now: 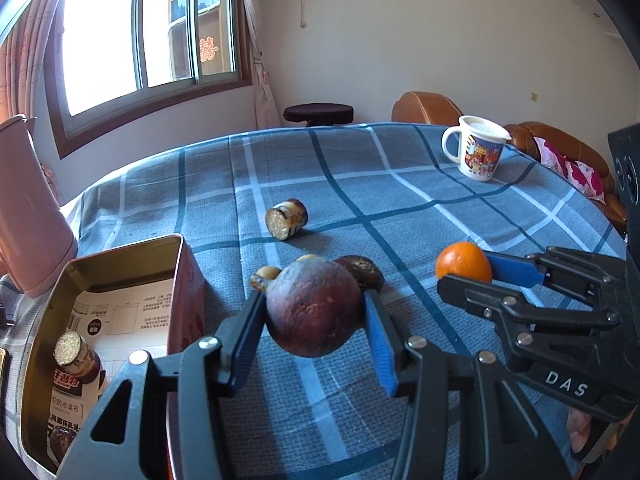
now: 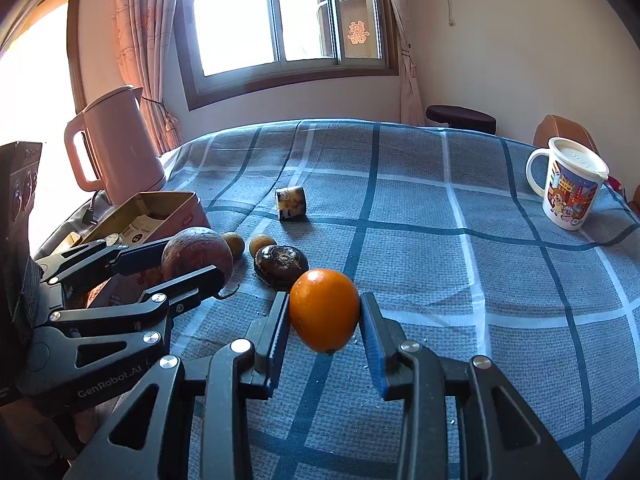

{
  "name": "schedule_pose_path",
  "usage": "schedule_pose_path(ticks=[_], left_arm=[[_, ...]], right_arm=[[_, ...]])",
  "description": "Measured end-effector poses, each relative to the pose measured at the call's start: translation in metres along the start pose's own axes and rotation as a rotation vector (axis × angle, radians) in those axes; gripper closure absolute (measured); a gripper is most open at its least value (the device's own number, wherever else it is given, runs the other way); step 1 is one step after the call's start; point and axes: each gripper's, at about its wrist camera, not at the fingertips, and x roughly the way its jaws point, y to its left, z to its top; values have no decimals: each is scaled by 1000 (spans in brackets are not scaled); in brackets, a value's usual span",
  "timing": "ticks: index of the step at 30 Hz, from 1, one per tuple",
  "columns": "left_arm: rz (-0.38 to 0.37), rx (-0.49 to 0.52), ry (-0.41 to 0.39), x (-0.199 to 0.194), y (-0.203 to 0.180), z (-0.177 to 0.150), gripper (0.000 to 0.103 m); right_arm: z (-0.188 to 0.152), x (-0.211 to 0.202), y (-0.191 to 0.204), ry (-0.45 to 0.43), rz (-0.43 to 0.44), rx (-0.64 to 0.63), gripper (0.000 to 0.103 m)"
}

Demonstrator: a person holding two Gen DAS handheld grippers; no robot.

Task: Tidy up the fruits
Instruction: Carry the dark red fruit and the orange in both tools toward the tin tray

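My left gripper [image 1: 314, 312] is shut on a dark purple round fruit [image 1: 314, 308] and holds it above the blue checked cloth, just right of an open metal tin [image 1: 120, 272]. My right gripper [image 2: 324, 314] is shut on an orange [image 2: 324, 310]; the orange also shows in the left wrist view [image 1: 463, 266]. The left gripper and purple fruit [image 2: 196, 254] show at the left of the right wrist view. A cut sugarcane piece [image 1: 74, 356] lies in the tin. Another piece [image 1: 286, 218] lies on the cloth.
A dark flat fruit [image 2: 281, 265] and two small brown fruits [image 2: 234, 245] lie near the tin [image 2: 160, 216]. A pink kettle [image 2: 120, 148] stands behind the tin. A lidded white mug [image 2: 568, 184] stands at the far right.
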Motion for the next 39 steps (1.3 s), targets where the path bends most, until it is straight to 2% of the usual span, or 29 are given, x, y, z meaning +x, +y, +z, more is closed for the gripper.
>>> schedule_pose_path(ticks=[15, 39], left_arm=[[3, -26, -93, -18, 6, -2, 52], [8, -26, -161, -31, 5, -4, 52]], right_arm=[[0, -10, 2, -52, 14, -11, 66], [-2, -26, 4, -139, 27, -31, 66]])
